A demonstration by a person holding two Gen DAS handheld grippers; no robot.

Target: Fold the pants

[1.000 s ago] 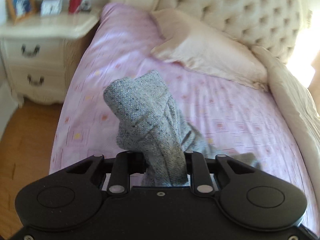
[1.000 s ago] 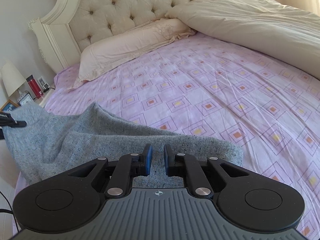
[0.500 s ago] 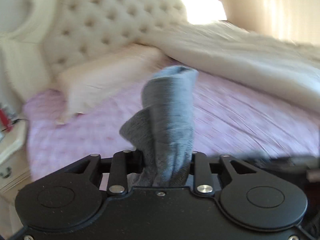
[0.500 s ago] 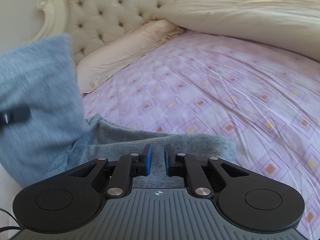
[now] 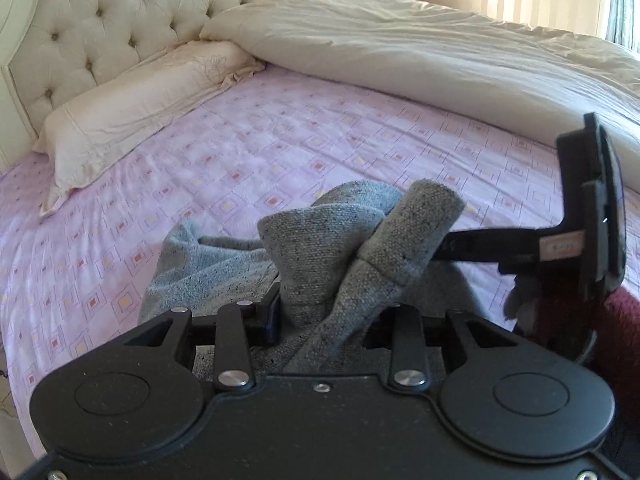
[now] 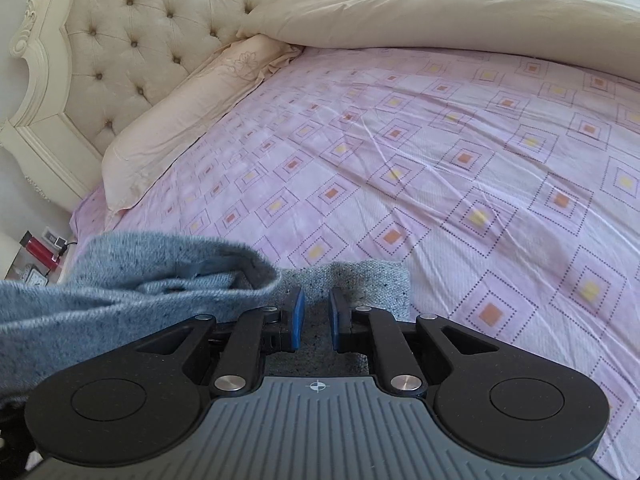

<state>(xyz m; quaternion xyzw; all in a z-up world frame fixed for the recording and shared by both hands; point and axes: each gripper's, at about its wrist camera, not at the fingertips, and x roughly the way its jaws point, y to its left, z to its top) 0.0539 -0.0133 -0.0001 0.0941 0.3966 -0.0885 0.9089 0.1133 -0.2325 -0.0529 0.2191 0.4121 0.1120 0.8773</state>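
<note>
Bunched grey knit pants (image 5: 320, 248)

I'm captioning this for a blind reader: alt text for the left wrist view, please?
The left gripper has a bunched fold of grey pants between its fingers above a pink patterned bedsheet. The right gripper reaches in from the right.

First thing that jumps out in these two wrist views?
The grey pants, bunched upright between the left gripper's fingers, fill the middle of the left wrist view. The right gripper sits over a flat grey layer on the pink patterned sheet. Behind: cream tufted headboard, pillow and heaped duvet.
</note>
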